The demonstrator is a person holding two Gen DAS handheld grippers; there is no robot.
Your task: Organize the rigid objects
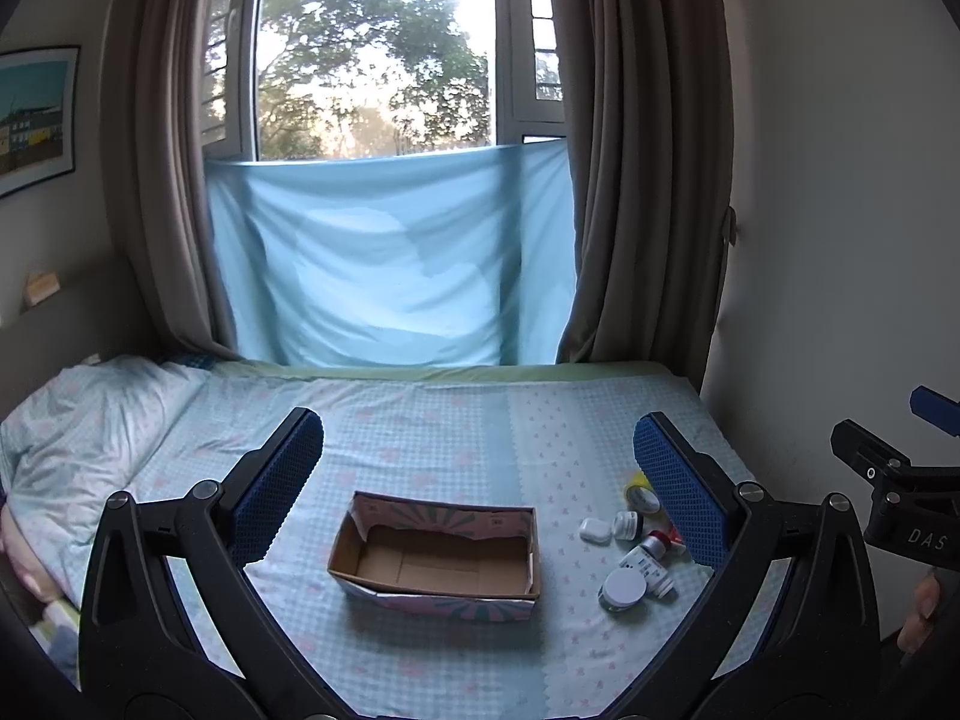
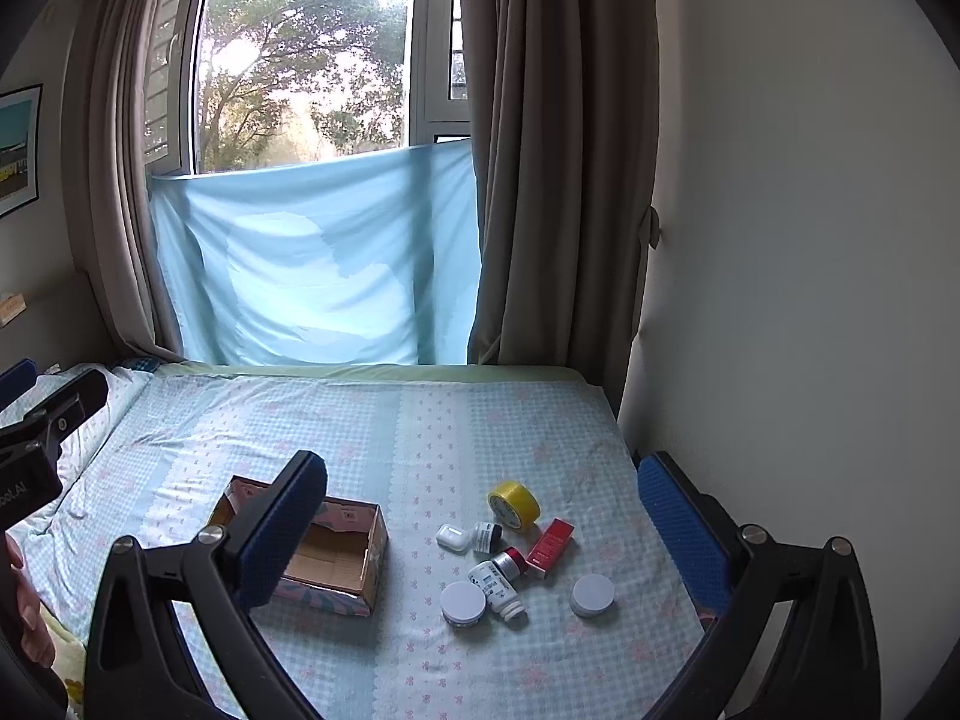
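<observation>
From the left wrist camera, the left gripper [image 1: 479, 468] hangs above the bed [image 1: 420, 414] with its blue-padded fingers [image 1: 276, 480] spread wide and nothing between them. Framed between the fingers sits an open, empty cardboard box with a pink-and-teal patterned outside [image 1: 435, 558], resting on the pale blue checked bedsheet well in from the near edge. Toward the bed's right edge lies a cluster of small items: a white earbud case [image 1: 595, 530], a small white jar with a dark lid [image 1: 627, 525], a white bottle with a red-and-silver cap [image 1: 647, 558] lying on its side, and a round white-lidded tin [image 1: 624, 590]. A roll of yellow tape [image 1: 639, 489] is partly hidden behind the right finger. At the far right the right gripper [image 1: 900, 474] shows only in part.

From the right wrist camera, the right gripper [image 2: 483, 504] is likewise wide apart and empty (its left finger covers part of the box). The cardboard box [image 2: 354, 558] sits left of the cluster, apart from it. Here the yellow tape roll [image 2: 514, 504] stands clear, with the earbud case [image 2: 453, 537] and dark-lidded jar [image 2: 488, 536] just beside it, a red rectangular carton [image 2: 550, 546] touching the bottle's cap [image 2: 511, 563], the white-lidded tin [image 2: 462, 603] against the bottle, and a second round white tin [image 2: 592, 595] set a little apart toward the right edge. A blue cloth [image 2: 312, 276] hangs across the window beyond the bed's far edge.
</observation>
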